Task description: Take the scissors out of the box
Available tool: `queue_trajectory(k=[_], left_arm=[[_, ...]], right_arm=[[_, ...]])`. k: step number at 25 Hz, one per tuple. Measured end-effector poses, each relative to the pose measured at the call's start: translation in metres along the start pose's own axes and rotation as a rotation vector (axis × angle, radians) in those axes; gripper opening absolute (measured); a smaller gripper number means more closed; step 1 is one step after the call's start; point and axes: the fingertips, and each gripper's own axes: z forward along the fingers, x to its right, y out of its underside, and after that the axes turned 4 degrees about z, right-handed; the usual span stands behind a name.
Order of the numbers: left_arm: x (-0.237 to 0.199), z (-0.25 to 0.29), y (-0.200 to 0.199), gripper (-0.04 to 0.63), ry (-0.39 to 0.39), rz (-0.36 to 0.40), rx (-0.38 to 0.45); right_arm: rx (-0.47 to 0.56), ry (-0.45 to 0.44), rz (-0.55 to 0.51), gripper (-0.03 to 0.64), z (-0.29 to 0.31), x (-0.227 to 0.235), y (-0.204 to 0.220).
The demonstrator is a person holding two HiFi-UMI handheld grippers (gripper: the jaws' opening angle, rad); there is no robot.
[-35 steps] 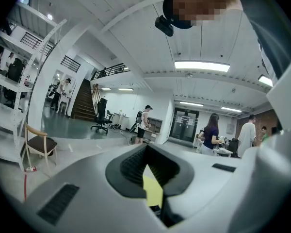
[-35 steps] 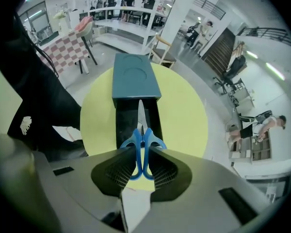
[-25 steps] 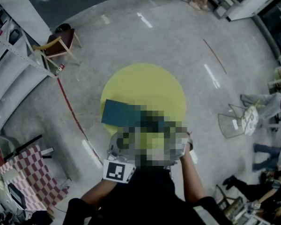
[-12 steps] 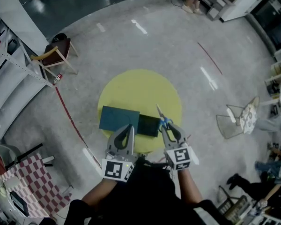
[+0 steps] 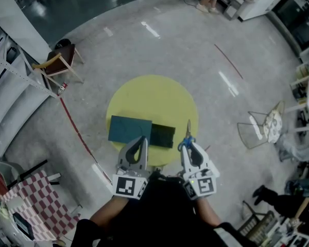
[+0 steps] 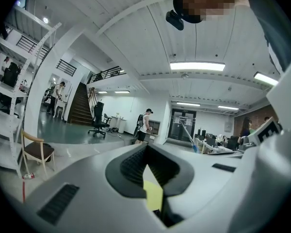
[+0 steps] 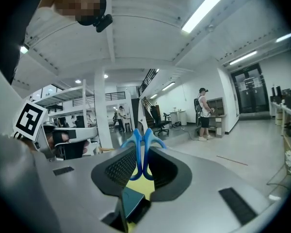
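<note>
The scissors point(image 5: 186, 140) are out of the box point(image 5: 162, 136) and are held up above the near right edge of the round yellow table point(image 5: 154, 94), to the right of the box and clear of it. The 2 blue handle loops point(image 7: 140, 152) are clamped between the pads of the right gripper point(image 5: 189, 149), side by side and upright, while the closed blades are pointed away from the person. The jaws of this gripper are thus closed onto the handles and kept partly apart by them. The dark box is seen lying open on the near half of the table, with a teal lid point(image 5: 130, 129) flat beside it on its left, touching or almost touching it. The left gripper point(image 5: 142, 139) is held level over the near edge of the table, just in front of the seam between the lid and the box; its jaws are brought together at the tips with nothing between them, and only a patch of the yellow tabletop point(image 6: 153, 195) is seen through the gap behind the tips. Further out, a wooden chair point(image 5: 59, 55) stands on the grey floor to the far left, and a wire chair point(image 5: 260, 130) stands well apart on the right.
</note>
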Motion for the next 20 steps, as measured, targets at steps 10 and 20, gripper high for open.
queue_trajectory(k=[10,20], left_arm=[[0.0061,-0.0079,0.0041,0.0,0.011,0.007,-0.005],[0.0097,-0.0092,0.0049,0.0,0.008,0.005,-0.007]], right_arm=[[-0.004,-0.006,-0.007,0.081,-0.0037,-0.0039,0.0066],[0.024,-0.021,0.02,0.081,-0.0041,-0.0067,0.0008]])
